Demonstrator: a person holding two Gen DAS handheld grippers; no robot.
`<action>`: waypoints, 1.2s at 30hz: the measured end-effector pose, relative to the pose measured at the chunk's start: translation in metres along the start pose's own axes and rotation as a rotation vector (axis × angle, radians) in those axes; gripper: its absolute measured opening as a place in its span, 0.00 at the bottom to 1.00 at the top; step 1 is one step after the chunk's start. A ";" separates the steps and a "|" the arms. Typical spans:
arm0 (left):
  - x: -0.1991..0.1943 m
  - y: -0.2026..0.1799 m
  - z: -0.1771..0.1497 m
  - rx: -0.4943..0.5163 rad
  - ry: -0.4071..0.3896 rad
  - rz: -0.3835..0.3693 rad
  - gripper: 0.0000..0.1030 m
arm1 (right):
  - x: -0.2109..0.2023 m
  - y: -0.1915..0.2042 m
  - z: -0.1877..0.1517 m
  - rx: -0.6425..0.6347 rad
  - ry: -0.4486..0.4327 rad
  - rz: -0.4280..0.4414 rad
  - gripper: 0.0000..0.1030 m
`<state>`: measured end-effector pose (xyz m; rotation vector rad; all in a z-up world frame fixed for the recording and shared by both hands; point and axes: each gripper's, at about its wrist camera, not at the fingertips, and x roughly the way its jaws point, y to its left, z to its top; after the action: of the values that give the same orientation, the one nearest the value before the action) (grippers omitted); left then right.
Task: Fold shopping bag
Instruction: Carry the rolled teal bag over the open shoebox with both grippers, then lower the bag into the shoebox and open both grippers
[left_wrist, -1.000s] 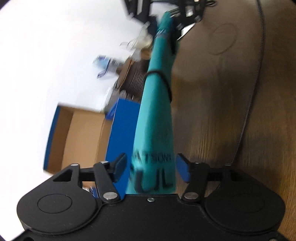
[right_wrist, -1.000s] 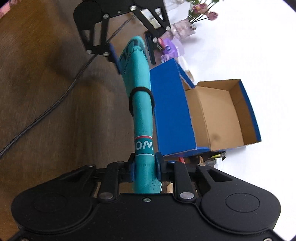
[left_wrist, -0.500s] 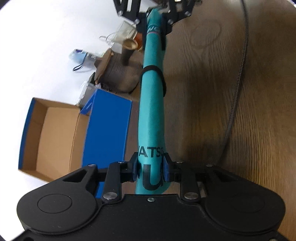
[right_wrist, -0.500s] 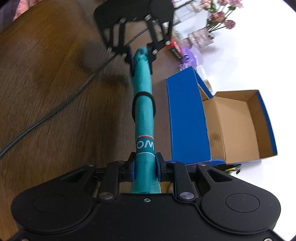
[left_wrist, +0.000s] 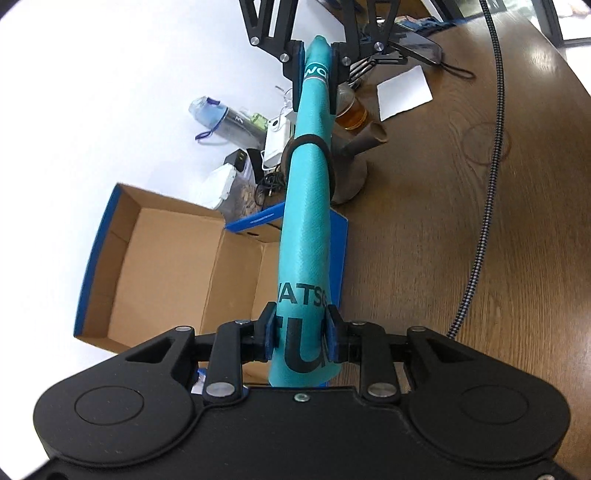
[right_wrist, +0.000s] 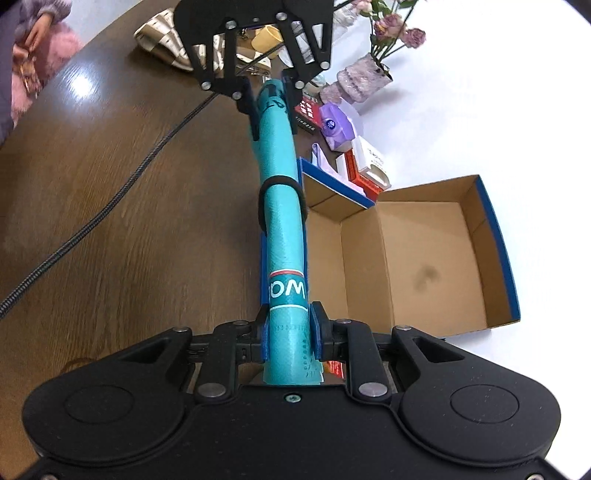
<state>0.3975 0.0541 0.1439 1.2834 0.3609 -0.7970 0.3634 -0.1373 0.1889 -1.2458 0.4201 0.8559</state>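
The teal shopping bag (left_wrist: 304, 229) is rolled into a long tube with a black band (left_wrist: 312, 142) around its middle. It hangs in the air, held at both ends. My left gripper (left_wrist: 300, 338) is shut on the end with black lettering. My right gripper (right_wrist: 289, 334) is shut on the other end of the bag (right_wrist: 282, 221), near a white and red logo. Each gripper shows at the far end in the other's view: the right gripper (left_wrist: 316, 70) and the left gripper (right_wrist: 271, 99). The bag is above the edge of an open box.
An open blue cardboard box (right_wrist: 424, 258) lies under the bag, also seen in the left wrist view (left_wrist: 166, 266). A braided cable (left_wrist: 484, 206) crosses the wooden table (right_wrist: 110, 240). A brown pot (left_wrist: 351, 173), a glass of tea (left_wrist: 352, 110), a bottle (left_wrist: 221, 122) and a flower vase (right_wrist: 364, 79) stand around.
My left gripper has shut on the bag's lettered end. Both grippers have lifted the bag and moved it sideways over the box's edge.
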 end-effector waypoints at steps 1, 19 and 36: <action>0.002 0.007 0.001 0.013 0.012 0.005 0.26 | 0.001 -0.005 0.004 -0.011 0.008 0.006 0.21; 0.109 0.121 -0.016 0.040 0.083 0.040 0.26 | 0.096 -0.105 -0.012 0.029 0.007 -0.054 0.22; 0.235 0.113 -0.059 0.090 0.242 0.010 0.64 | 0.244 -0.082 -0.026 -0.029 0.121 -0.039 0.38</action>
<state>0.6495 0.0417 0.0553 1.4699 0.5161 -0.6565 0.5833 -0.0861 0.0635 -1.3327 0.4798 0.7580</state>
